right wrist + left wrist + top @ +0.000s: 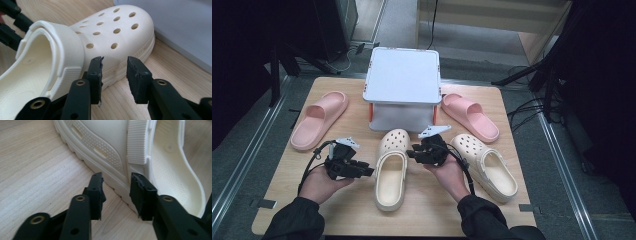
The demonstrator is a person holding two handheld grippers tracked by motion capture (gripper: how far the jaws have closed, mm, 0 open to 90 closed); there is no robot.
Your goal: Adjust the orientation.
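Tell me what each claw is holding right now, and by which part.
Nothing is held. The left claw and the right claw both stand open beside the cream clog, one at each flank, pads off its sole edge.

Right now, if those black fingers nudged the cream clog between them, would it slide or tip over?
The cream clog would probably slide: it lies flat on its broad ribbed sole on the smooth table. Its moulded, holed foam look suggests it is light and slightly springy, so tipping seems unlikely.

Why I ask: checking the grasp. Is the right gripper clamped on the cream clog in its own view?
No, the right gripper stands open in front of the cream clog, its jaws apart with nothing pinched between them.
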